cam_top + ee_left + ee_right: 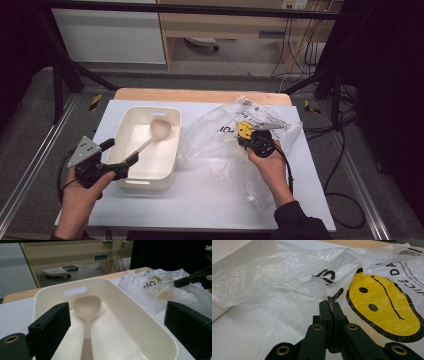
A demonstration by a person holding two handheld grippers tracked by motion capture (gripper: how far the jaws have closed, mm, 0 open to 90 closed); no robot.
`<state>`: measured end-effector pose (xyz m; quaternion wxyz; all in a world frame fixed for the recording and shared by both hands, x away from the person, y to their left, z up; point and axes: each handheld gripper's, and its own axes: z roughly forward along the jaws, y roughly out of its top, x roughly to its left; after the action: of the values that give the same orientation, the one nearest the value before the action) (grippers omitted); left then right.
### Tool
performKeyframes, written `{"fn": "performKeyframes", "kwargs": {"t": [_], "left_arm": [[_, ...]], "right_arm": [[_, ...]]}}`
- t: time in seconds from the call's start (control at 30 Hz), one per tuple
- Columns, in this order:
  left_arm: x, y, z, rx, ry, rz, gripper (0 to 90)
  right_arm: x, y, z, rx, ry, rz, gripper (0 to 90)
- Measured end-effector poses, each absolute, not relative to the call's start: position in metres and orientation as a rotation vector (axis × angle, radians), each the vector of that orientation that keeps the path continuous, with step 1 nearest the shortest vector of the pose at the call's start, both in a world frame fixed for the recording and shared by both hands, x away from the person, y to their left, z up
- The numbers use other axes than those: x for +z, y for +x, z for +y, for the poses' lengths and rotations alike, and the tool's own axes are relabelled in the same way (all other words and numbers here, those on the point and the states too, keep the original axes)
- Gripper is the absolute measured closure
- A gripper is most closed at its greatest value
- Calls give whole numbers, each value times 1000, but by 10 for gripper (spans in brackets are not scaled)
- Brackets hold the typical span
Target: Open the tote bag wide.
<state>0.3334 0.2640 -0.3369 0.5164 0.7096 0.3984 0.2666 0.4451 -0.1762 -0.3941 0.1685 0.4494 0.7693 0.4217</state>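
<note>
Bag (240, 135) lying crumpled on surface (200, 200), right of tub (131, 181), touching its wall. Right gripper (329, 305) pinching bag film; jaws clenched on thin fold. Spoon (87, 315) resting inside tub, bowl toward far handle slot. Left gripper (119, 151) hovering at tub's near end, jaws released, holding nothing. Judgement: spoon already out of bag and in tub; bag removal or folding remaining.
</note>
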Motion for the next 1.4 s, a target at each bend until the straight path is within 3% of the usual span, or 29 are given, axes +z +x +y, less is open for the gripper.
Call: {"fn": "performKeyframes", "kwargs": {"t": [0.73, 1.1, 1.4], "left_arm": [[-367, 339, 123, 445, 1883, 756, 274], [-403, 353, 60, 364, 1945, 723, 539], [-431, 376, 36, 343, 1988, 743, 771]], "right_arm": [[-392, 425, -187, 1233, 1337, 2177, 900], [-390, 420, -183, 1220, 1338, 2185, 900], [-392, 420, -181, 1218, 1329, 2201, 900]]}}
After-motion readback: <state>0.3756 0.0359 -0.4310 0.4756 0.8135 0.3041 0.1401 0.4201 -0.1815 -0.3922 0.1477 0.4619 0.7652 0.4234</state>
